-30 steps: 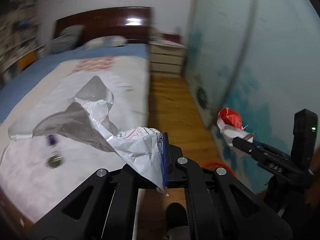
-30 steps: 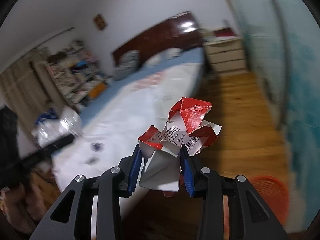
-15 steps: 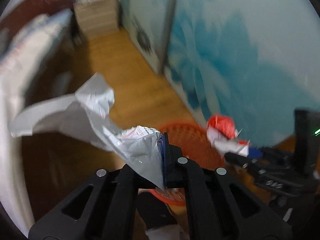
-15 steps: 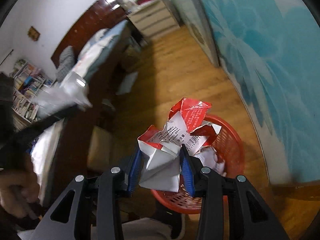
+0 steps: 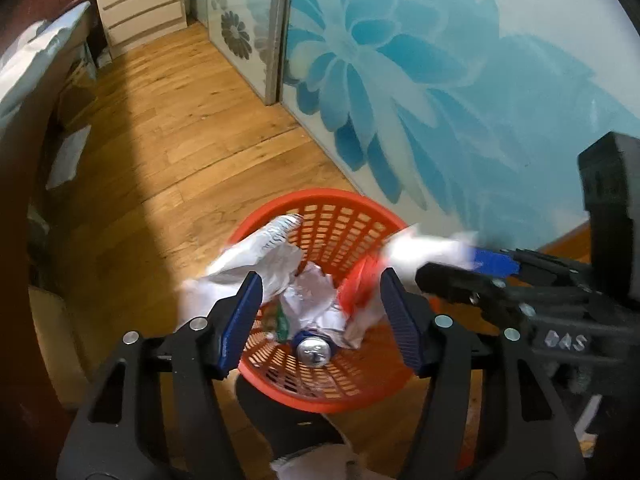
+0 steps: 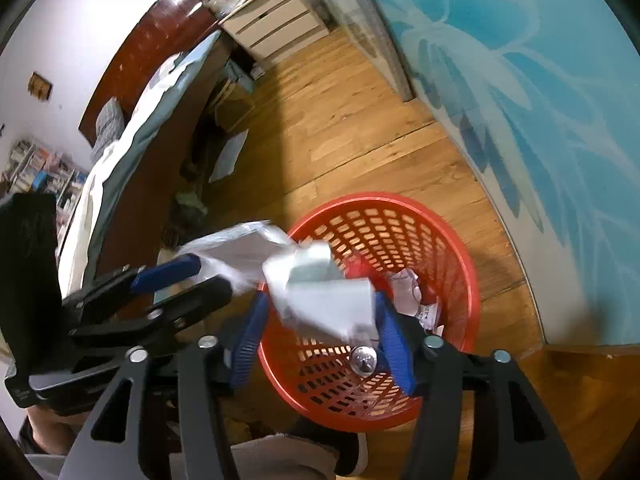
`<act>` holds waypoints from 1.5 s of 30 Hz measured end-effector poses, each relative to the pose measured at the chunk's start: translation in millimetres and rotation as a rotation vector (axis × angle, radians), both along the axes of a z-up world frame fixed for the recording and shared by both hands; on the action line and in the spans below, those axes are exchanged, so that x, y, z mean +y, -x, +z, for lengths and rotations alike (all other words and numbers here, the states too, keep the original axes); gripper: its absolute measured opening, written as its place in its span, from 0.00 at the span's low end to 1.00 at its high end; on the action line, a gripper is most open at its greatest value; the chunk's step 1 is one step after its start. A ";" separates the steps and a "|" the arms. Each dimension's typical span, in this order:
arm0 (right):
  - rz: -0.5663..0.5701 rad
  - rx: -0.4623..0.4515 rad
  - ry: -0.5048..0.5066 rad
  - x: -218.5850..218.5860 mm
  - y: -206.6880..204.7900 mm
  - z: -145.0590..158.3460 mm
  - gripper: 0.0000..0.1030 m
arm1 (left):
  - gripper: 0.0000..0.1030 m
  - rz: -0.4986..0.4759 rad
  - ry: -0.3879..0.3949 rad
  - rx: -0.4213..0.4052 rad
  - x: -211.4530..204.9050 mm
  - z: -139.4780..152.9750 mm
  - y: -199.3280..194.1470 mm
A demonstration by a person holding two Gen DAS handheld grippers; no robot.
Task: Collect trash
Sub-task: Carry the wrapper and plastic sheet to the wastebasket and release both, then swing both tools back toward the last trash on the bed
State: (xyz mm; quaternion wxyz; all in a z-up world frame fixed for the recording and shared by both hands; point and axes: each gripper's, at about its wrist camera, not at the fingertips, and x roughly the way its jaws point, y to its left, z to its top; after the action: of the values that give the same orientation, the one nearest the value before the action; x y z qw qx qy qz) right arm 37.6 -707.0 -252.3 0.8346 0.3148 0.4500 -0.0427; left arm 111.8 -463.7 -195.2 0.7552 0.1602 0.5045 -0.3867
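A red mesh trash basket [image 5: 340, 208] [image 6: 436, 216] stands on the wooden floor below both grippers. My left gripper [image 5: 320, 316] is open; the white plastic bag [image 5: 252, 256] is loose, falling over the basket's left rim. My right gripper [image 6: 316, 332] is open; the crumpled red and white carton [image 6: 324, 292] is blurred, dropping between its fingers. The carton also shows in the left wrist view [image 5: 372, 276] at the basket's right side. Crumpled paper [image 5: 312, 296] and a can [image 5: 314, 350] lie inside the basket.
A glass door with a blue flower print [image 5: 420, 80] runs along the right. A bed [image 6: 132, 128] lies to the left, a white dresser [image 5: 140, 4] at the far end. A shoe [image 6: 348, 452] is just below the basket.
Both grippers swung from the bed to above the basket and opened. The plastic bag and the carton have left the jaws and are falling into the basket.
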 end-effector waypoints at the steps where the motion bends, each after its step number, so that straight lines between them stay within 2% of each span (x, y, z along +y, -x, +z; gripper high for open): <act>1: -0.006 -0.002 0.011 -1.4 0.9 3.5 0.56 | 0.61 0.004 -0.006 -0.021 0.7 4.3 1.8; 5: -0.024 -0.026 0.044 -1.3 6.9 22.7 0.58 | 0.62 0.023 0.004 -0.061 9.5 25.7 5.4; 11: -0.025 -0.088 0.083 12.0 13.9 69.0 0.60 | 0.62 0.102 0.004 -0.172 52.7 86.2 19.5; 15: 0.030 -0.162 0.105 43.6 8.1 114.5 0.62 | 0.62 0.198 0.019 -0.276 114.8 142.3 31.6; 17: 0.085 -0.209 0.127 72.7 0.7 142.2 0.63 | 0.64 0.269 0.034 -0.317 154.8 167.3 35.2; 20: 0.159 -0.262 0.158 114.4 -10.4 174.4 0.65 | 0.71 0.438 0.076 -0.373 238.0 201.8 40.9; 23: 0.248 -0.322 0.209 165.2 -25.2 209.7 0.68 | 0.74 0.591 0.096 -0.413 313.4 218.2 44.0; 27: 0.354 -0.385 0.237 234.2 -50.2 249.2 0.71 | 0.76 0.791 0.102 -0.428 401.4 215.4 42.9; 30: 0.452 -0.411 0.247 294.8 -72.6 268.0 0.72 | 0.76 0.885 0.066 -0.459 442.0 203.5 41.8; 33: 0.566 -0.402 0.228 359.4 -98.8 274.6 0.73 | 0.76 0.919 0.044 -0.441 464.8 190.3 35.8; 39: 0.806 -0.368 0.253 503.8 -165.5 270.8 0.73 | 0.76 0.970 0.089 -0.390 502.9 182.0 24.0; 45: 0.914 -0.313 0.259 611.2 -234.9 249.6 0.73 | 0.76 0.985 0.114 -0.357 523.4 176.7 25.4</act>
State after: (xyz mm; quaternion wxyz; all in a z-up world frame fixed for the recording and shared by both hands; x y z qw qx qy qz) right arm 272.4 -95.8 -2.7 0.8578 -0.0182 0.4024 0.3193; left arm 86.4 59.7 -18.5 0.9291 -0.0740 0.3617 0.0206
